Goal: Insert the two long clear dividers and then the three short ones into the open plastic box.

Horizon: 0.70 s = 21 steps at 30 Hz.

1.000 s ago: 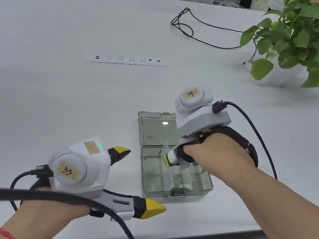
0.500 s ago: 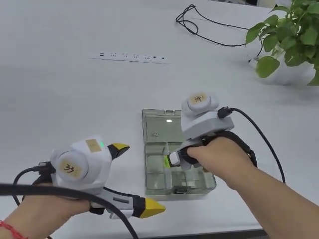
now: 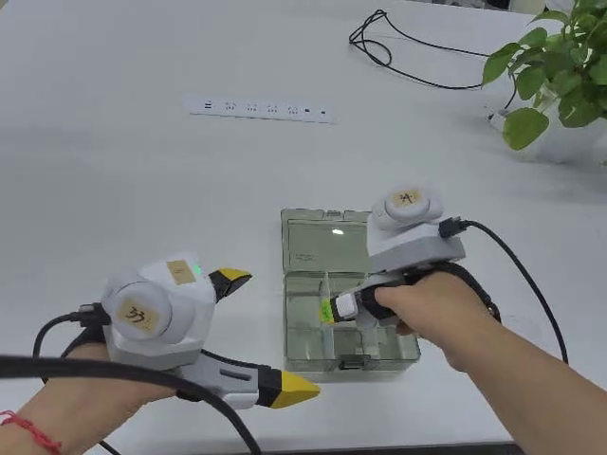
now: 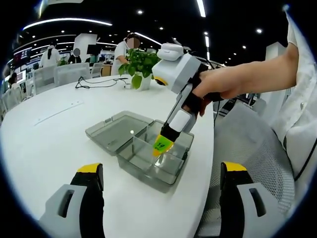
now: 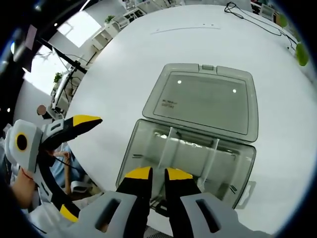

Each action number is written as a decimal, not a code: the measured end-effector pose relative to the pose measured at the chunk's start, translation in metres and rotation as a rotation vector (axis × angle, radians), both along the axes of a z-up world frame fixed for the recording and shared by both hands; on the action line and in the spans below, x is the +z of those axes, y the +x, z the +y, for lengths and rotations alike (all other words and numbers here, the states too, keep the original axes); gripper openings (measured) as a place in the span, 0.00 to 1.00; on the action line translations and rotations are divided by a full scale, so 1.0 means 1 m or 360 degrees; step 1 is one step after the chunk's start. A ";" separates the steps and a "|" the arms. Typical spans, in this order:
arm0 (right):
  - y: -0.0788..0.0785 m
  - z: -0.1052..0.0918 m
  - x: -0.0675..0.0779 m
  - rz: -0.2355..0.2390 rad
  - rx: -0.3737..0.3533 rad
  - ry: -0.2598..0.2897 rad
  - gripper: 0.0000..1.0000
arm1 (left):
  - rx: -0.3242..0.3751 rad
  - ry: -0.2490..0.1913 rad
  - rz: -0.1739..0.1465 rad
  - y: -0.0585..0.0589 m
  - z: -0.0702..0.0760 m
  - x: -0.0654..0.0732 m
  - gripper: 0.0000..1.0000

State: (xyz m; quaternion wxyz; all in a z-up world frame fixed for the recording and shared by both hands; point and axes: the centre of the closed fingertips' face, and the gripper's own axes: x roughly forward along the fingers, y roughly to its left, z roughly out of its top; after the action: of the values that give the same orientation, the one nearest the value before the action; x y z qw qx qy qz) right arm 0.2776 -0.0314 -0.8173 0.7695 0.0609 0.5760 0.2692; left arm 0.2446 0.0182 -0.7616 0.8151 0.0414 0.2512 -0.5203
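The open clear plastic box (image 3: 403,351) lies on the white table with its lid (image 3: 322,242) folded flat behind it. Clear dividers stand upright inside the base (image 5: 237,163). My right gripper (image 3: 330,310) reaches down into the left part of the base. Its yellow-tipped jaws (image 5: 158,173) are nearly closed on the top edge of a clear divider (image 5: 166,146). From the left gripper view, the right gripper (image 4: 161,145) points down into the box (image 4: 148,173). My left gripper (image 3: 268,332) stays wide open just left of the box, holding nothing.
A white power strip (image 3: 261,110) lies far back on the table. A black cable (image 3: 417,57) and a potted plant (image 3: 560,66) sit at the back right. The table's front edge runs just below the box. Chairs and people are in the background.
The right gripper has come down, and the clear divider that stood above the box rim now sits low inside the base. The left gripper has held its place, open.
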 end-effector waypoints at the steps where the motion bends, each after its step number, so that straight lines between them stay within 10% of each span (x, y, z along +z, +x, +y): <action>1: 0.000 0.000 0.001 0.0003 -0.0004 0.0016 0.11 | 0.0008 0.0004 -0.0001 0.000 0.000 0.001 1.00; 21: 0.007 -0.008 0.052 -0.0242 0.0093 0.0375 0.29 | 0.0126 0.0026 -0.0025 0.000 0.004 0.014 1.00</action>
State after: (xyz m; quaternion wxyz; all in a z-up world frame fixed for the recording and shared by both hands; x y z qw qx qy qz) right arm 0.2842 -0.0397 -0.7650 0.7902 0.1135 0.4820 0.3610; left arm 0.2443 0.0225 -0.7477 0.8366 0.0421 0.2505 -0.4854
